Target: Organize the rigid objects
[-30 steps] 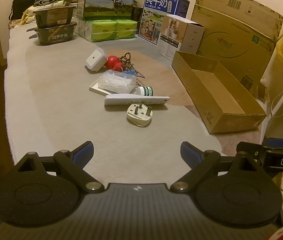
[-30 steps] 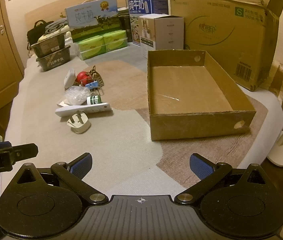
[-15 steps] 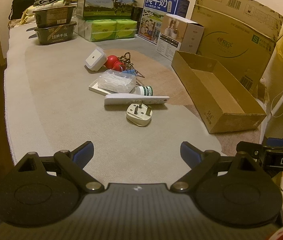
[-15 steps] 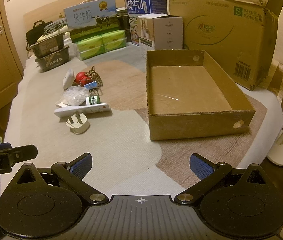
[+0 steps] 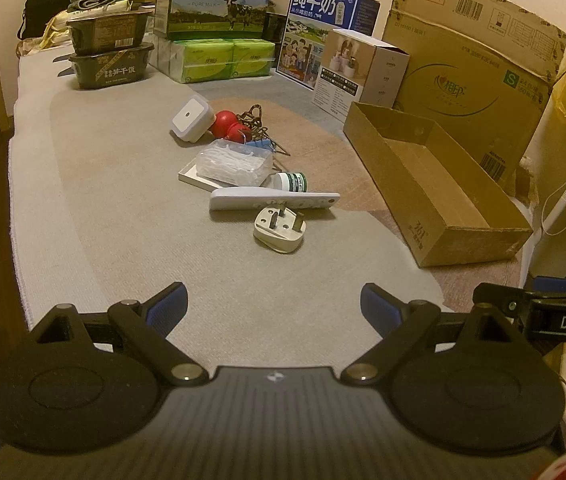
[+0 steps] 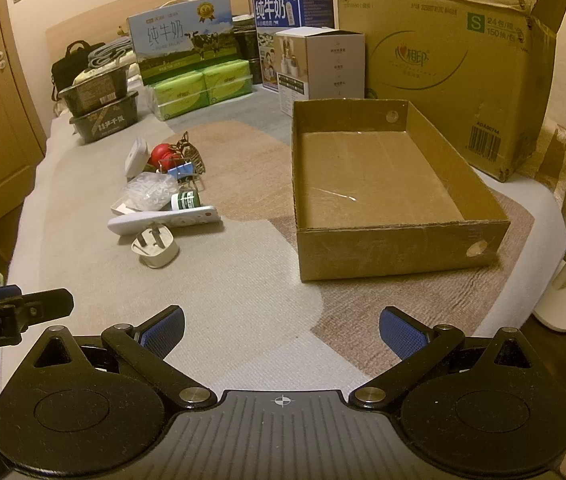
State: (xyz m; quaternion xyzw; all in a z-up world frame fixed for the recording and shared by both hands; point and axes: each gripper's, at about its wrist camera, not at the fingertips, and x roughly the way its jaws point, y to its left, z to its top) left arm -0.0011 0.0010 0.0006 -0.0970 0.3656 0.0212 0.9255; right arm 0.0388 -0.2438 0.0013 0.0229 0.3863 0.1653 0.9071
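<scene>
A heap of small objects lies mid-bed: a white plug adapter (image 5: 279,229) (image 6: 155,246), a white remote (image 5: 273,199) (image 6: 165,220), a small green-labelled bottle (image 5: 291,182) (image 6: 185,200), a clear plastic box (image 5: 235,162), a white square night light (image 5: 191,118), red balls (image 5: 227,123) and binder clips (image 5: 259,136). An empty shallow cardboard box (image 5: 435,184) (image 6: 387,188) sits to their right. My left gripper (image 5: 273,308) and right gripper (image 6: 281,330) both hover open near the bed's front edge, well short of the heap, with nothing between their fingers.
Along the back stand milk cartons (image 5: 215,0), green tissue packs (image 5: 223,58), stacked dark food trays (image 5: 111,54), a white product box (image 5: 363,68) and a large cardboard carton (image 5: 471,76). A black bag (image 5: 49,4) lies far left. A white stand base (image 6: 563,304) is right of the bed.
</scene>
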